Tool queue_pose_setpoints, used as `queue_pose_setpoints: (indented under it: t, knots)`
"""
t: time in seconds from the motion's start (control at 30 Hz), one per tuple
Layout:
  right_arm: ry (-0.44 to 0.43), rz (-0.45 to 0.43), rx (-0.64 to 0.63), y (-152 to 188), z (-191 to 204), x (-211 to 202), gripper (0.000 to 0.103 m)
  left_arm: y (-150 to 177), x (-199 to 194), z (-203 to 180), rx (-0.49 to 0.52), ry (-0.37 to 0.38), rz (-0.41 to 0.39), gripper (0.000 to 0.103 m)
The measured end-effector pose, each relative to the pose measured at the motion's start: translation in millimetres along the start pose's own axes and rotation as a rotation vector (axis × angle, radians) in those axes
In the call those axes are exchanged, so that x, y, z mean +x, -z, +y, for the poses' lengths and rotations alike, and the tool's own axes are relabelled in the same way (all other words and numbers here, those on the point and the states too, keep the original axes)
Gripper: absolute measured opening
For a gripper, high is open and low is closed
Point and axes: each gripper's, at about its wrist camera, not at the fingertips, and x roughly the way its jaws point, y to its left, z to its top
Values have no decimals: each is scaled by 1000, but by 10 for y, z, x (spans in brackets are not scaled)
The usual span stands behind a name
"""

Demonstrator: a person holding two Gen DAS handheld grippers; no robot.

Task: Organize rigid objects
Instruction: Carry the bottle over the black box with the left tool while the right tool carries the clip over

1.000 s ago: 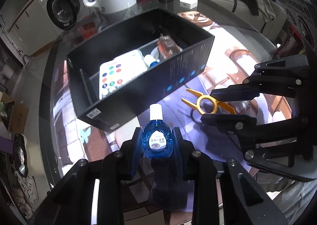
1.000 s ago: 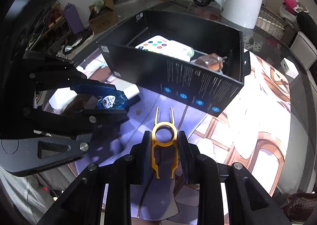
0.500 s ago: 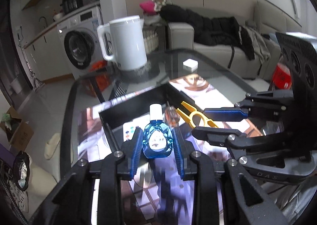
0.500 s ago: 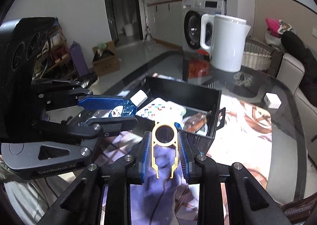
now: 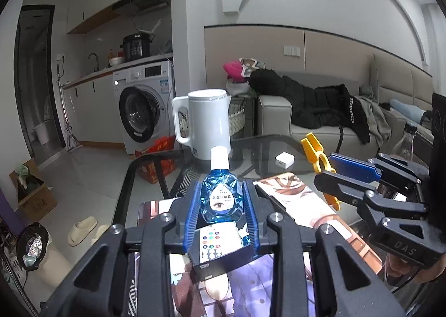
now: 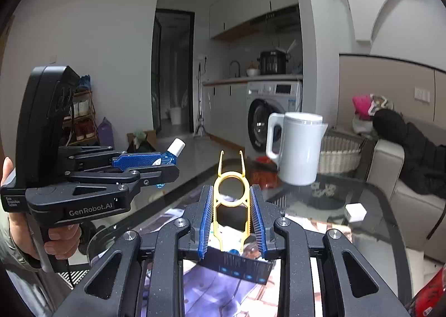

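Above the open black cardboard box (image 5: pixel 220 264): left gripper (image 5: pixel 221 205) jaws clamped on a blue eye-drop bottle (image 5: pixel 221 200); right gripper (image 6: pixel 231 213) jaws clamped on a yellow plastic keycap puller (image 6: pixel 230 200).

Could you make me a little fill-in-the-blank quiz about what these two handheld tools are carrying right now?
1. The left tool is shut on a small ____ bottle with a white cap.
2. The right tool clamps a thin ____ plastic puller.
3. On the glass table beyond stands a white ____.
4. The open box below the bottle is ____.

Missing words: blue; yellow; kettle; black
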Motion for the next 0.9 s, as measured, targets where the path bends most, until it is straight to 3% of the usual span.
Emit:
queue_pose_setpoints:
  t: [0.9]
  knots:
    - [-3, -29, -25, -132, 32, 77, 27, -86, 83, -106, -7, -1, -25, 29]
